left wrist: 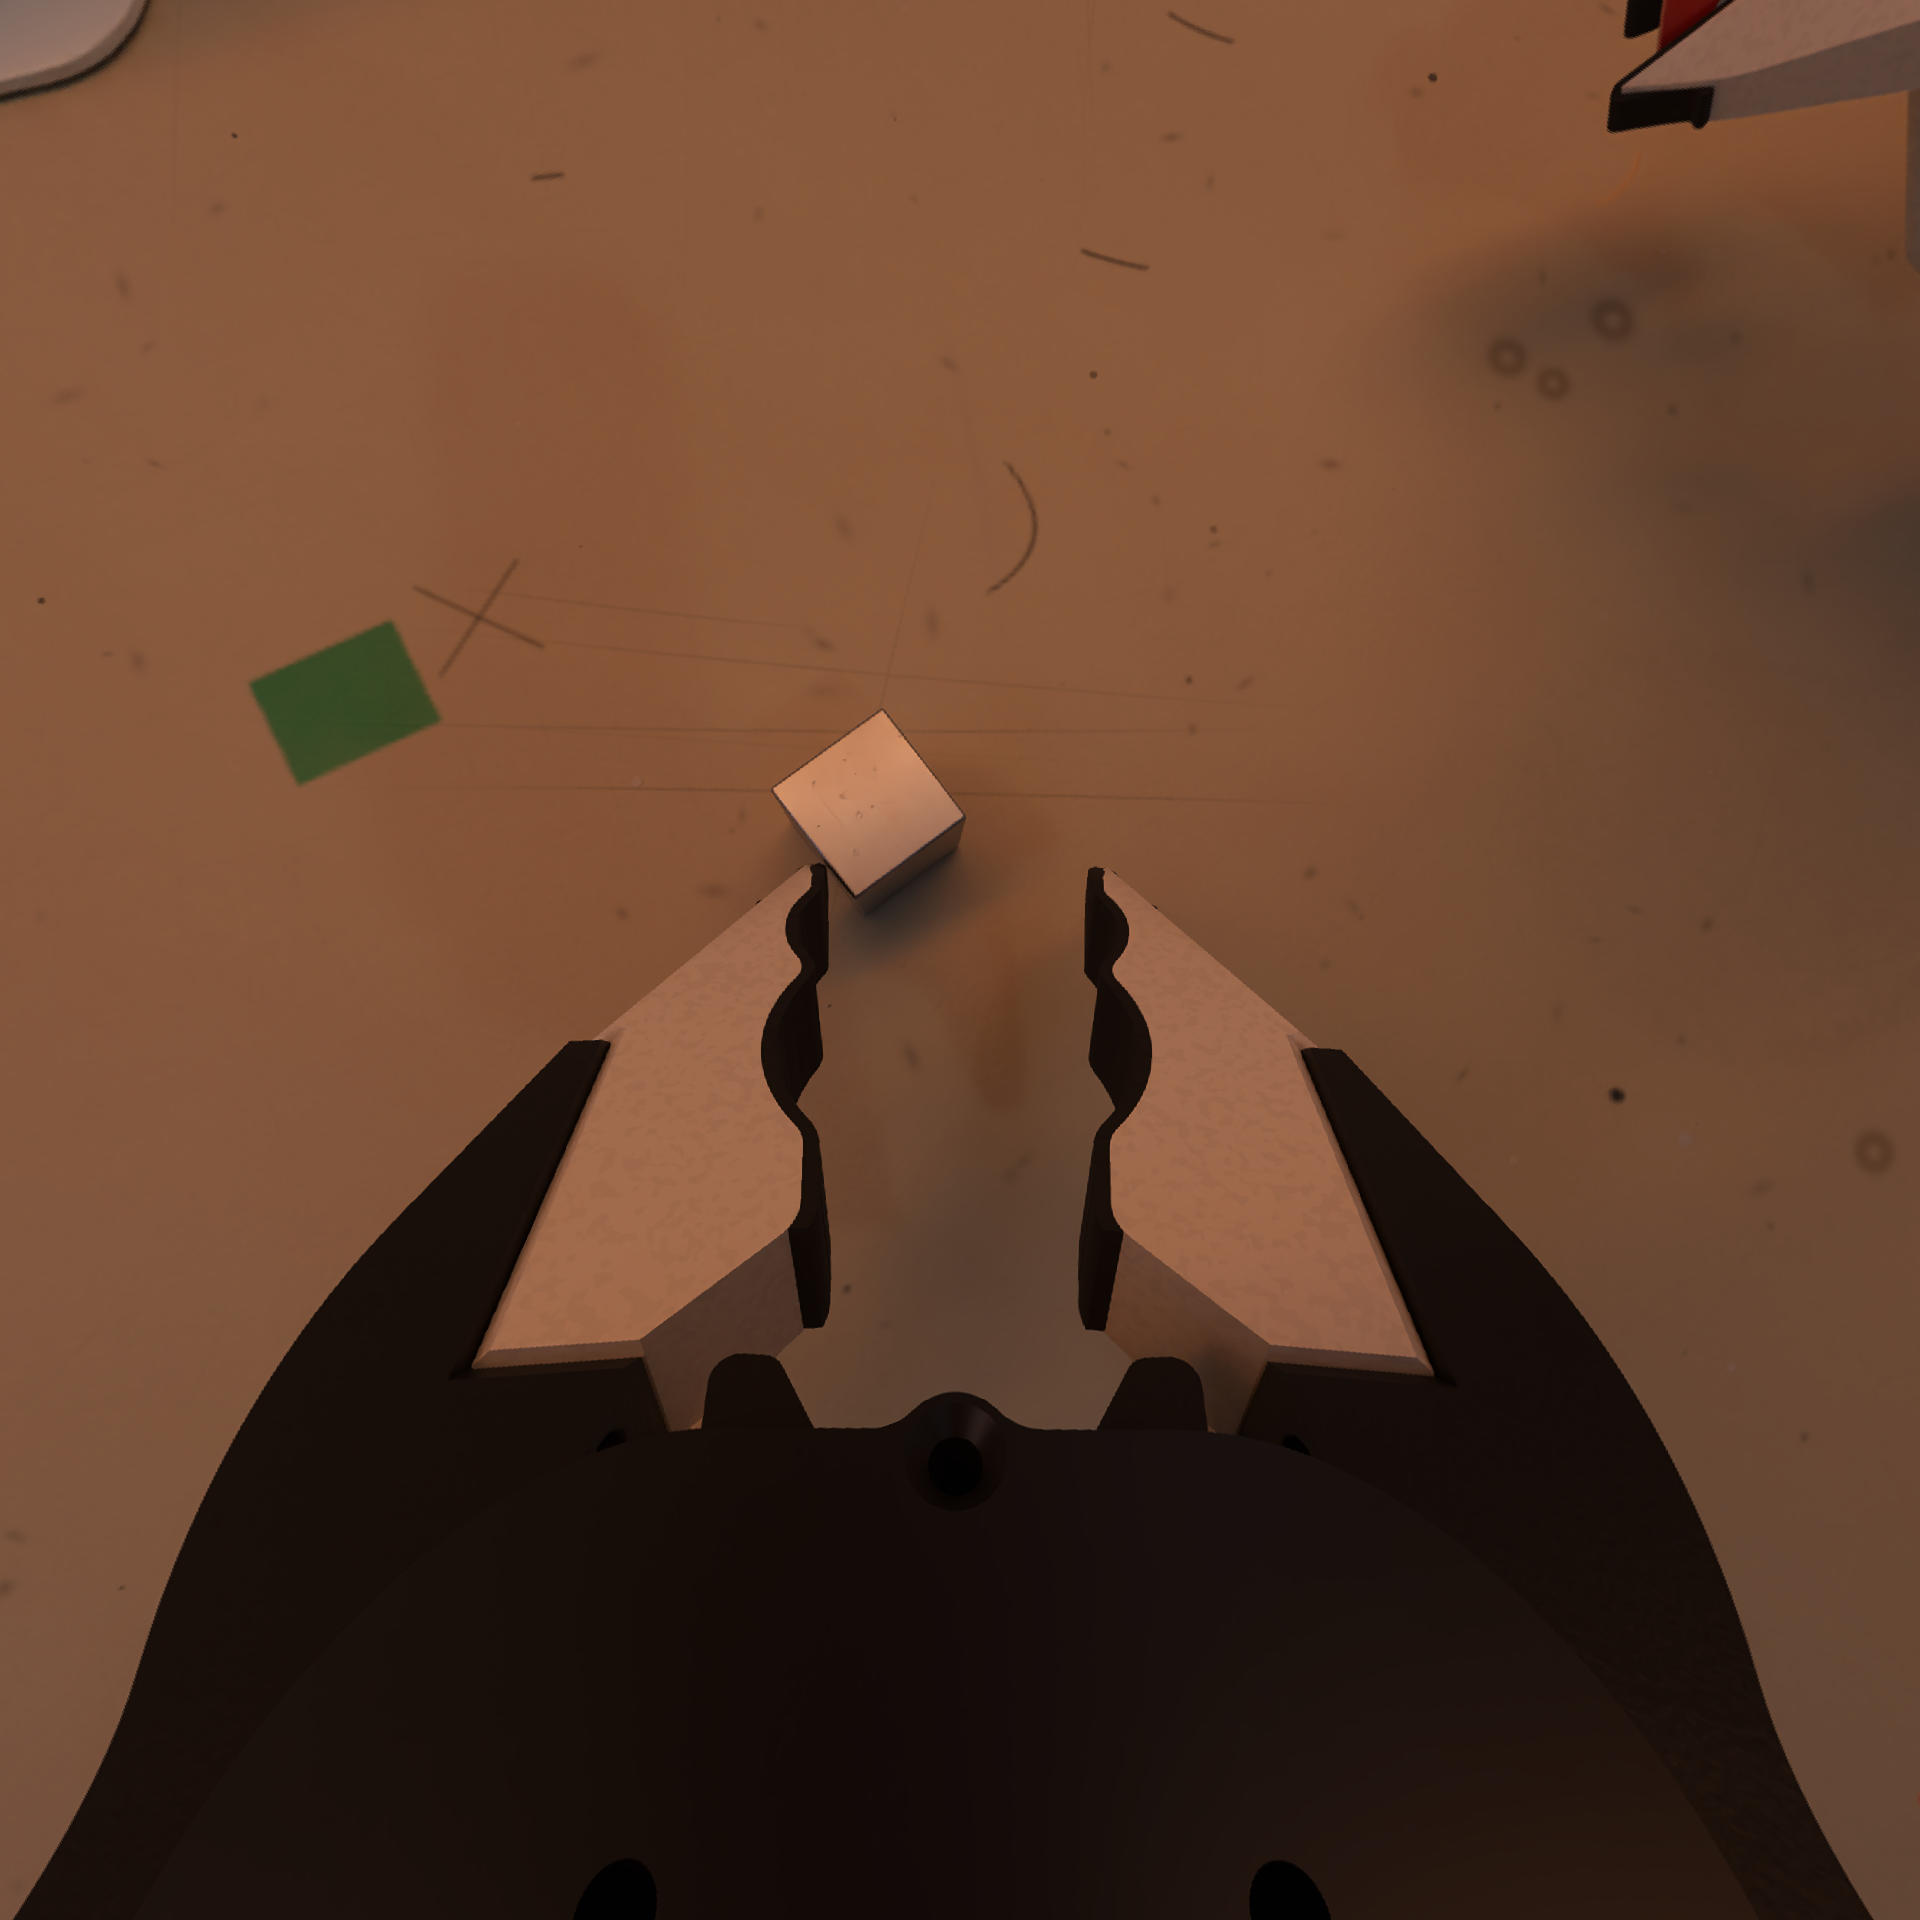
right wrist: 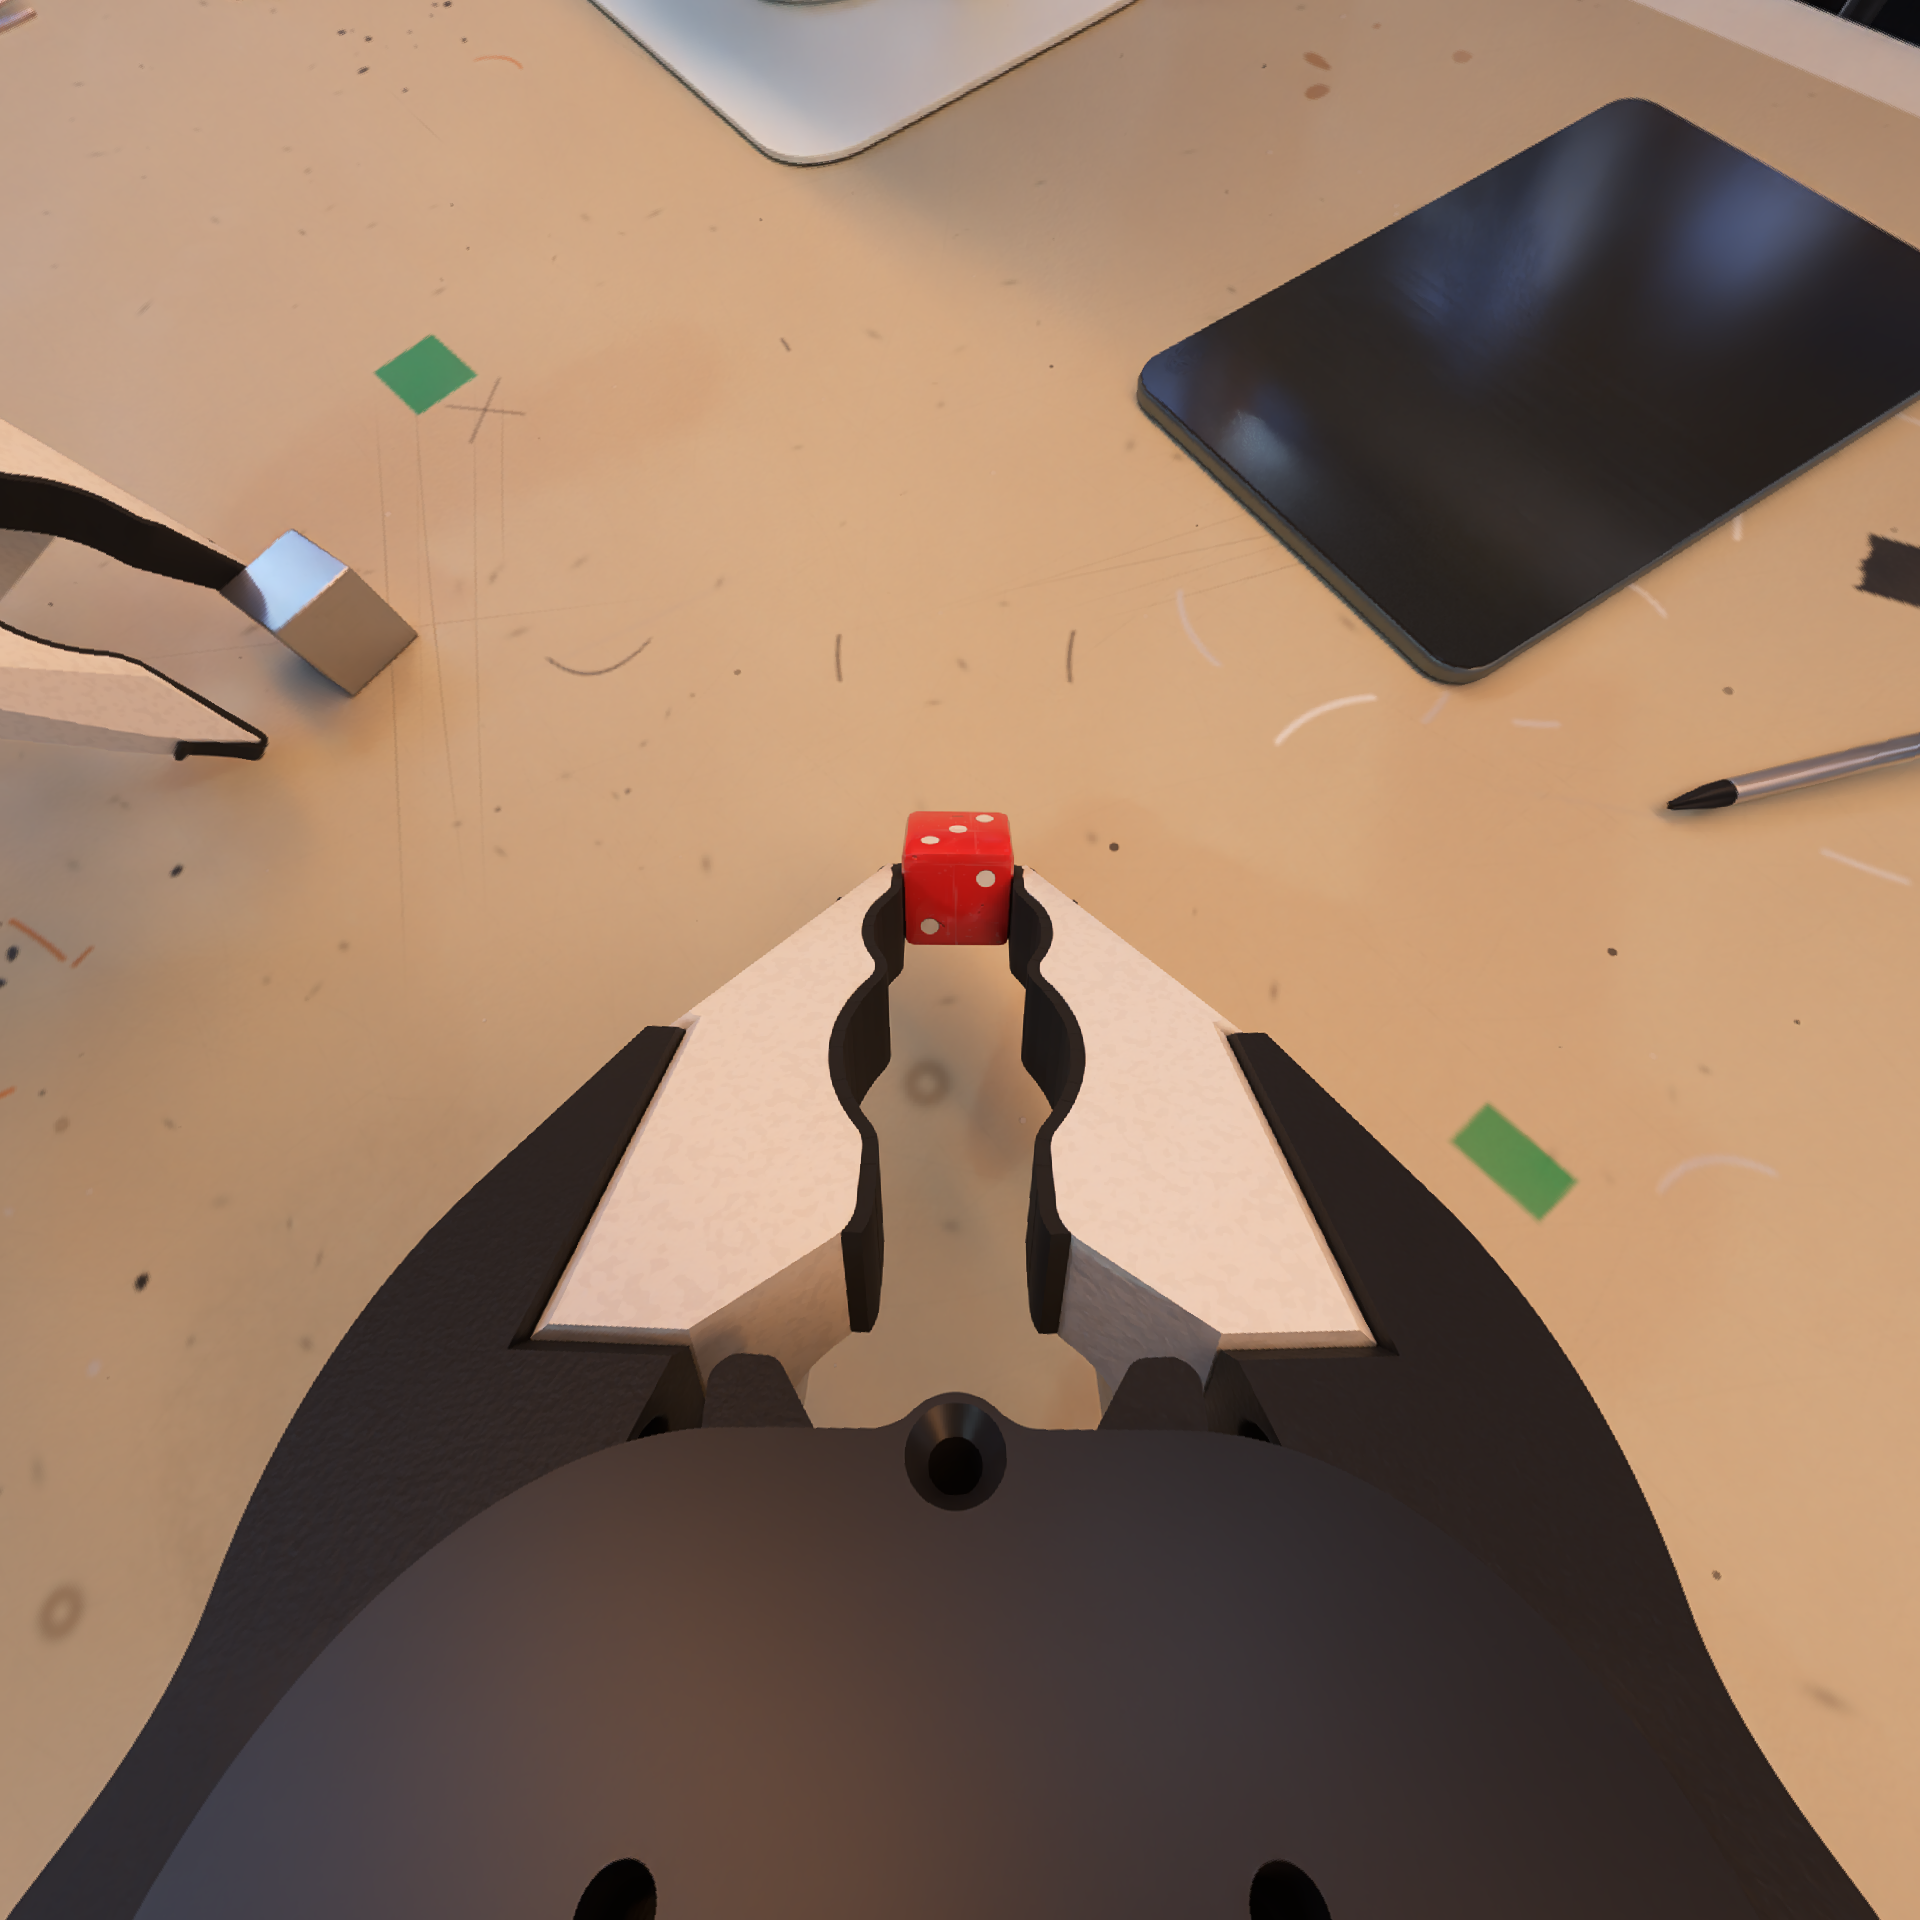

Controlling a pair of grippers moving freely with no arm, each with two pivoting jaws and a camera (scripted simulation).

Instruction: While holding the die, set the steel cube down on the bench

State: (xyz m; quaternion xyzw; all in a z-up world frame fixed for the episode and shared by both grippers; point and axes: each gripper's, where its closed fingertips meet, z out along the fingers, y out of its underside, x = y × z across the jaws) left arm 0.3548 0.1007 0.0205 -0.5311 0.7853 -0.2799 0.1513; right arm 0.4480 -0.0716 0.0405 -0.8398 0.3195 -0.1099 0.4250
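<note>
The steel cube rests on the tan bench, just beyond my left gripper. That gripper is open and empty, and its left fingertip is beside the cube's near corner. In the right wrist view the cube lies at the tip of the left gripper; whether they touch I cannot tell. My right gripper is shut on the red die with white pips and holds it above the bench. One finger of the right gripper shows at the top right of the left wrist view.
A dark tablet lies at the far right, with a grey stylus nearer. A white rounded slab sits at the far edge. Green tape squares mark the bench, one beside a pencil cross.
</note>
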